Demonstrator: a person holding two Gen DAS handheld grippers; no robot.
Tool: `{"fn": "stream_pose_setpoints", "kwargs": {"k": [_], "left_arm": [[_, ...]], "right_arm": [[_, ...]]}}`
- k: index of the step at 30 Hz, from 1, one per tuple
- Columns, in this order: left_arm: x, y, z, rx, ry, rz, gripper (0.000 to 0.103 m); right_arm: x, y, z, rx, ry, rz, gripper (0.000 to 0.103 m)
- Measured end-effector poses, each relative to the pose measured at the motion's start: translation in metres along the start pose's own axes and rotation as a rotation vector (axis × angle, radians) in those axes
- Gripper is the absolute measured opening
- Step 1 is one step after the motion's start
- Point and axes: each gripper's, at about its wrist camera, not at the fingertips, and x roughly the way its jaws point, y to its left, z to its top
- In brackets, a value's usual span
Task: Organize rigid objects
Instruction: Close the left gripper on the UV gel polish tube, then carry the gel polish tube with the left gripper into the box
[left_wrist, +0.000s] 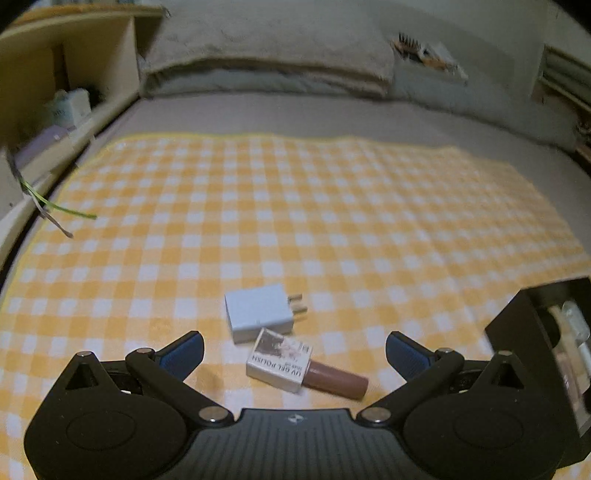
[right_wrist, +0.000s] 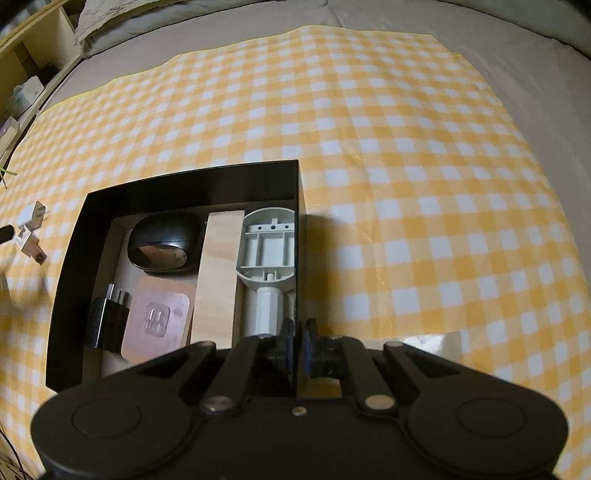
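A white plug adapter (left_wrist: 260, 312) and a UV gel polish bottle with a white label and brown cap (left_wrist: 295, 365) lie side by side on the yellow checked cloth (left_wrist: 295, 203). My left gripper (left_wrist: 294, 350) is open, its blue-padded fingers either side of the bottle and just short of the adapter. My right gripper (right_wrist: 298, 341) is shut on the right wall of a black box (right_wrist: 297, 221), near its front corner. The box holds a black mouse (right_wrist: 166, 242), a wooden block (right_wrist: 218, 273), a grey plastic part (right_wrist: 267, 247), a black charger (right_wrist: 109, 317) and a pink case (right_wrist: 157, 317).
The black box also shows at the right edge of the left wrist view (left_wrist: 532, 332). A shelf with small items (left_wrist: 70, 107) runs along the left of the bed. A folded grey blanket (left_wrist: 266, 55) lies at the far end. Loose wires (left_wrist: 48, 206) hang over the cloth's left edge.
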Motion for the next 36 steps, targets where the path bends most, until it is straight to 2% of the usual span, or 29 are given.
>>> {"fn": "stream_pose_setpoints", "kwargs": {"k": [5, 7, 11, 16, 20, 28, 32, 36], "left_arm": [[0.023, 0.006, 0.002, 0.001, 0.09, 0.005, 0.103], [0.032, 0.006, 0.001, 0.011, 0.121, -0.015, 0.103], [0.043, -0.003, -0.001, 0.091, 0.175, -0.058, 0.103], [0.057, -0.02, -0.01, 0.202, 0.224, -0.037, 0.102], [0.064, -0.03, -0.012, 0.277, 0.215, 0.008, 0.087], [0.067, -0.031, -0.002, 0.241, 0.224, 0.0, 0.087], [0.062, -0.037, -0.003, 0.189, 0.241, 0.002, 0.087], [0.042, -0.047, -0.009, 0.082, 0.224, -0.071, 0.087]], "right_arm": [[0.001, 0.0, -0.002, -0.004, 0.012, 0.006, 0.007], [0.002, 0.001, -0.001, -0.009, 0.018, 0.007, 0.007], [0.002, 0.001, -0.001, -0.01, 0.02, 0.01, 0.007], [0.004, 0.001, -0.001, -0.012, 0.025, 0.015, 0.007], [0.004, 0.001, -0.002, -0.021, 0.028, 0.012, 0.007], [0.006, 0.003, -0.004, -0.034, 0.037, 0.009, 0.007], [0.005, 0.003, -0.004, -0.042, 0.035, 0.001, 0.007], [0.007, 0.005, -0.004, -0.045, 0.041, -0.013, 0.006]]}}
